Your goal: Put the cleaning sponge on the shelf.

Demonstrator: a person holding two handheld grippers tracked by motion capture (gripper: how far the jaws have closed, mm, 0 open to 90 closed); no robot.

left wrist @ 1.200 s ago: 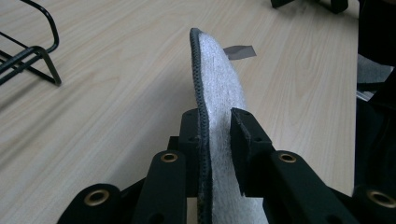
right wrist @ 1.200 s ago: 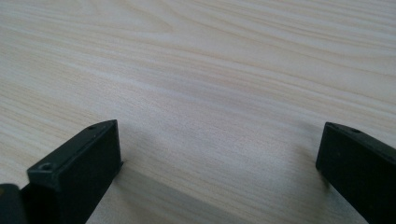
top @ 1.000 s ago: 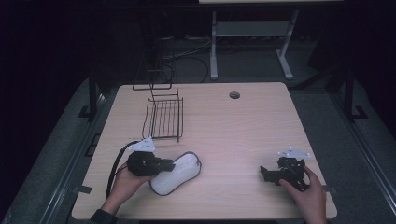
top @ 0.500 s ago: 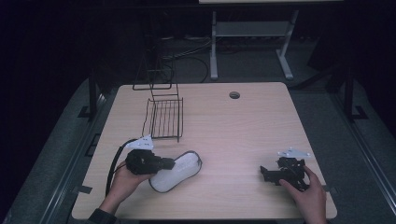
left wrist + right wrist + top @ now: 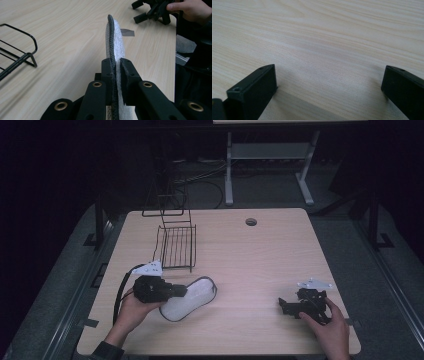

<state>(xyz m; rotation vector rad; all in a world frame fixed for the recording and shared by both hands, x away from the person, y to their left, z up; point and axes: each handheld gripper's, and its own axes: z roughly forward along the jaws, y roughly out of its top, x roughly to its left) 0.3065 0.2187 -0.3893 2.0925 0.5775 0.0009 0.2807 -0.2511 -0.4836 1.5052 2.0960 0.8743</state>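
dark floor and shadow surround the pale wooden table (image 5: pixel 260 255), with a white metal stand beyond its far edge. on the left half of the table, toward the back, stands a black wire rack (image 5: pixel 176 245), its upright frame rising behind a flat grid of bars; in my left gripper view a corner of it shows at the left. just in front of the rack, near the table's front left, my left hand (image 5: pixel 131 312) holds my left gripper (image 5: pixel 115 65), its cable looping off to the left and its grey plate lying close to the rack's front corner. its jaws are pressed together on the edge of a white insole (image 5: pixel 192 297) with a dark trim. from above, the insole stretches rightward from the gripper over the table; i cannot tell from that view whether it touches the wood. in my left gripper view it stands on edge between the jaws, the dark trim running straight up and away from me. near the back edge, right of centre, is a small round cable hole (image 5: pixel 251 222). at the front right, well apart from the insole, my right hand (image 5: pixel 330 330) holds my right gripper (image 5: pixel 329 82) low over bare wood, its jaws spread wide with nothing between them.
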